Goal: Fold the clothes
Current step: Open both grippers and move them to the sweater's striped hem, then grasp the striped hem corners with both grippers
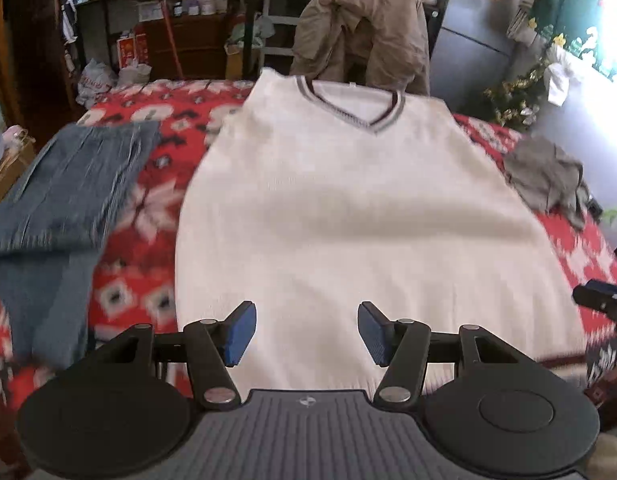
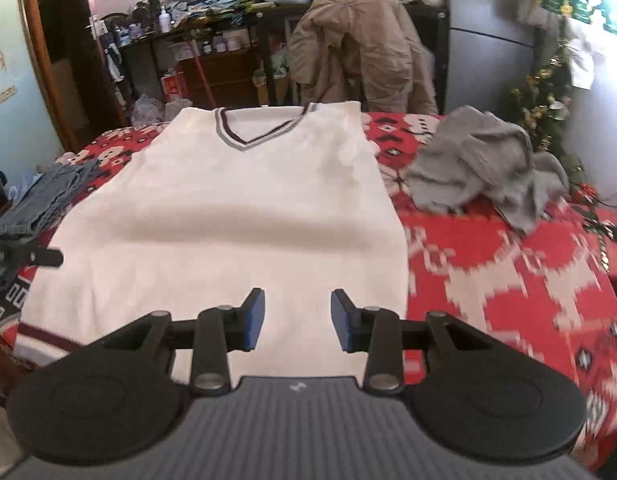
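My left gripper (image 1: 306, 334) hangs over the near hem of the white V-neck vest (image 1: 348, 208), its blue pads (image 1: 240, 334) standing apart with nothing between them; my right gripper (image 2: 297, 320) hangs over the same near edge further right, its pads also apart and empty, the gap a little narrower. The vest lies flat, front up, on the red patterned blanket (image 1: 140, 248), its striped collar at the far side and its banded hem toward me. To the left of it lies a pile of folded jeans (image 1: 64, 200), just beside the vest's left edge. To the right, at the far side, sits a crumpled grey garment (image 2: 480, 168), apart from the vest with bare blanket between. Beyond the far edge stands a chair draped with a tan jacket (image 1: 360, 32), right behind the collar. Further back are cluttered shelves (image 2: 212, 28) and a grey fridge (image 1: 472, 28). Nothing lies on the vest itself. The tip of my other gripper shows at each picture's edge.
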### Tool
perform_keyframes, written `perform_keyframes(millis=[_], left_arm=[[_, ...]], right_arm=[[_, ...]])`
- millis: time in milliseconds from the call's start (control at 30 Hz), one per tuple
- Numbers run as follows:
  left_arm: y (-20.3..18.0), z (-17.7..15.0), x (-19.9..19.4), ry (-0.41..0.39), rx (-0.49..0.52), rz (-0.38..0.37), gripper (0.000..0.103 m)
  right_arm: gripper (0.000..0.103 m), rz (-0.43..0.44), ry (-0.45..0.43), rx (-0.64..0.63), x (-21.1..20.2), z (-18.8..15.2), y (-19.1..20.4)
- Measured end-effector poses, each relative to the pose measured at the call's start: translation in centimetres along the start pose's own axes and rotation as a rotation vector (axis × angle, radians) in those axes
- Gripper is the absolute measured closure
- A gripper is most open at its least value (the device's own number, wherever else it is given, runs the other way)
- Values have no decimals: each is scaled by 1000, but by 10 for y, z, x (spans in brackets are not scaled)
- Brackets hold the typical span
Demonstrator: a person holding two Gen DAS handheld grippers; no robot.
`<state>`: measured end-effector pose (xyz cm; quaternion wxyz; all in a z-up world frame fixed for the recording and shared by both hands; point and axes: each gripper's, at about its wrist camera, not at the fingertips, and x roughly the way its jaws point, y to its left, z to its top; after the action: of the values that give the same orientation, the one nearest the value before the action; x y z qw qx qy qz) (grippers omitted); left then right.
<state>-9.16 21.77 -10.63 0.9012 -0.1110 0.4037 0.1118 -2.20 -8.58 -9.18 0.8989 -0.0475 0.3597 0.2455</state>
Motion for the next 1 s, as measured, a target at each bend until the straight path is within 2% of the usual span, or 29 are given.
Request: perform_keyframes(millis=[200, 333, 433, 633, 700, 733, 867, 1000], left_arm=[[-6, -37, -12, -36, -55, 74, 47], [9, -45, -17, -34, -90, 116, 47], [27, -49, -21, -41, -132, 137, 47], [53, -55, -26, -47, -208, 176, 47], [59, -57, -27, -49, -226, 194, 47], [61, -57, -27, -46, -233, 199, 48], [63, -59, -26, -18, -243, 152, 53], [57, -59, -23, -9, -227, 100, 57]], right_arm=[[58, -85, -18, 48, -18, -35, -3], [58, -162, -29, -7, -21, -48, 0], [58, -134, -27, 61, -23, -53, -7], [64, -133, 5, 128, -12, -59, -11], [78, -135, 15, 145, -9, -62, -13], [80, -130, 22, 149, -8, -64, -14], [85, -98, 30, 188, -7, -64, -18], [85, -84, 33, 221, -7, -63, -20]])
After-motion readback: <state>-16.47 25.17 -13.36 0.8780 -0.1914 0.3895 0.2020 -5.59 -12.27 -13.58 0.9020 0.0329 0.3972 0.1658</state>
